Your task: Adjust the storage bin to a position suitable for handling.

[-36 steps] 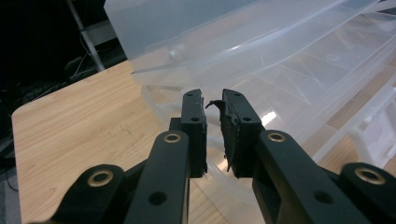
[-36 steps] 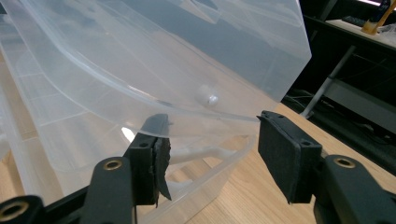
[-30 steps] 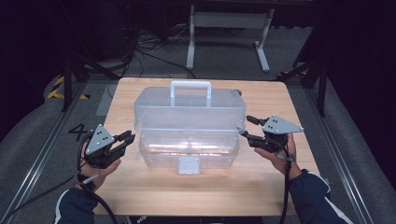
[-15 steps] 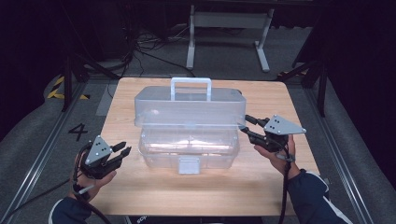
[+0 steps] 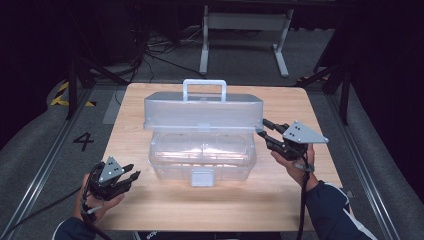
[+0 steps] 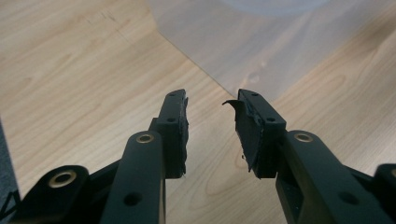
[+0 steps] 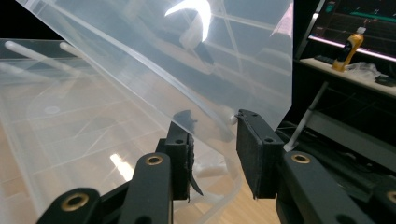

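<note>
A clear plastic storage box stands mid-table with its lid swung up behind it, white handle on top. My right gripper is at the lid's lower right corner. Its jaws have just been closing, and in the right gripper view they are shut on the lid's edge above the box's base. My left gripper is low over the table's front left, apart from the box. Its jaws have just been opening and are open with nothing between them; the box corner lies ahead.
The wooden table has bare room on both sides and in front of the box. A metal stand and cables lie on the floor behind. A yellow bottle sits on a shelf beyond the lid.
My left gripper dropped and drew back from the box's left side to the front left of the table, its jaws spreading. The right gripper kept its place at the lid, jaws narrower.
</note>
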